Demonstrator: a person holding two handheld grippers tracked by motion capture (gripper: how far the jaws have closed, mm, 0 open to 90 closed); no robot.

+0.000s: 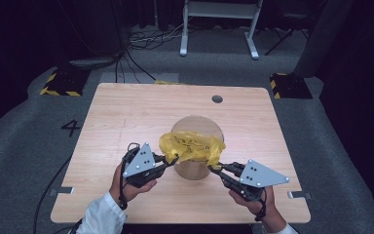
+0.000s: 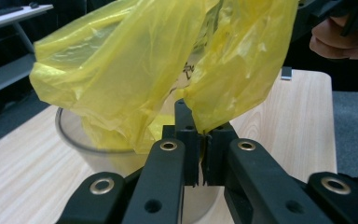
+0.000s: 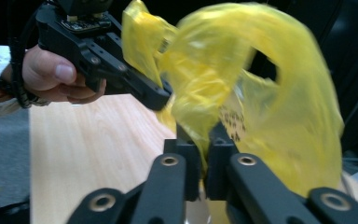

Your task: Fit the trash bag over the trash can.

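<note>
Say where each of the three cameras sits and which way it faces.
High view: above the person's side, looking forward and down on the table; both forearms and hands show.
Left gripper view: rides the left gripper, looking along its jaws, shut on the yellow bag over the clear container.
Right gripper view: rides the right gripper, also shut on the bag, facing the left hand.
All share the bag.

A dark number "4" (image 1: 70, 127) is marked on the grey floor (image 1: 24, 146), at nine o'clock from the table. The yellow plastic bag (image 1: 191, 146) carries black print, too small and crumpled to read.
</note>
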